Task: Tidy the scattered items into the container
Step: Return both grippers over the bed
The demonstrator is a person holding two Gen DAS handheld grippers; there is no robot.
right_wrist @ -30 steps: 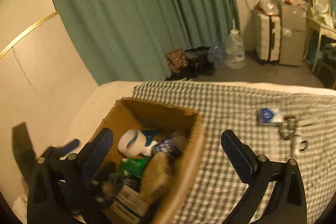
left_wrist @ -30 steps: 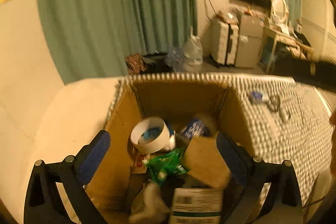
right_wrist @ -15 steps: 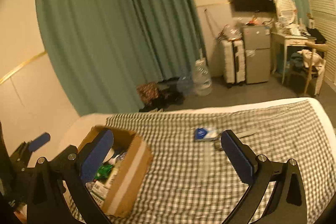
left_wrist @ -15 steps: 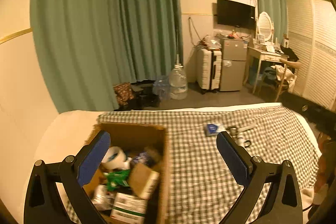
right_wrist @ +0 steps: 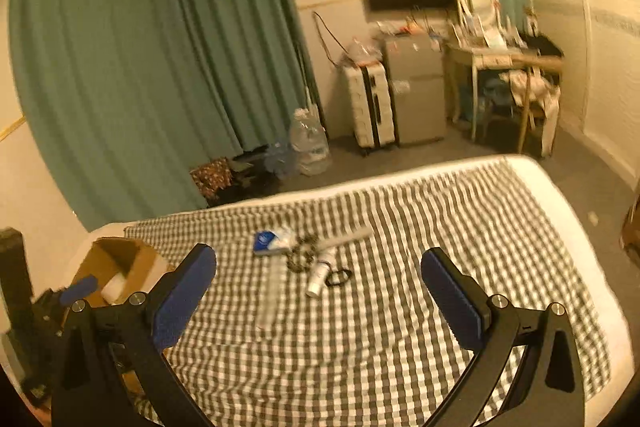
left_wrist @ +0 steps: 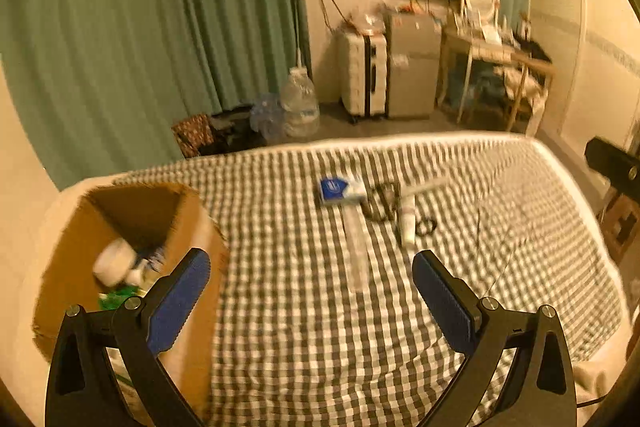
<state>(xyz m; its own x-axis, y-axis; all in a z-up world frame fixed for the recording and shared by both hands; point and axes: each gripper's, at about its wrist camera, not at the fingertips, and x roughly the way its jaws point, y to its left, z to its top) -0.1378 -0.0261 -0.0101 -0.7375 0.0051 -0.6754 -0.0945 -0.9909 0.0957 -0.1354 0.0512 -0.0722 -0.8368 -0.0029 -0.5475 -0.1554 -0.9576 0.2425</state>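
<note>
Both pairs of tongs hang over a bed covered with a grey-and-white checked sheet (left_wrist: pixel 304 339). The left tongs (left_wrist: pixel 308 283) are spread wide with nothing between the blue pads (left_wrist: pixel 176 307), and the right tongs (right_wrist: pixel 318 291) are just as wide and just as empty.

At the left end of the bed stands an open brown cardboard box (left_wrist: pixel 188 227). Inside it lie a white roll of tape (left_wrist: pixel 114 261), something in green packaging (left_wrist: pixel 118 297) and a few other bits too blurred to tell apart. From the right-hand camera the same box (right_wrist: pixel 120 259) sits at the far left, with the left tongs' blue pad (right_wrist: pixel 80 287) just in front of it.

Well apart from the box, near the middle of the bed, a small cluster is scattered: a blue-and-white tissue packet (left_wrist: pixel 340 189), a dark tangled chain (left_wrist: pixel 382 201) touching its right side, a small white tube (left_wrist: pixel 408 223) beside that, and a black hair-tie loop (left_wrist: pixel 426 227) next to the tube. A pale, blurred strip (left_wrist: pixel 356 251) runs from the packet towards the tongs.

Beyond the bed hang long green curtains (left_wrist: pixel 160 27); a clear water jug (left_wrist: pixel 300 103) stands on the floor, with a white suitcase (left_wrist: pixel 364 79) further right.
</note>
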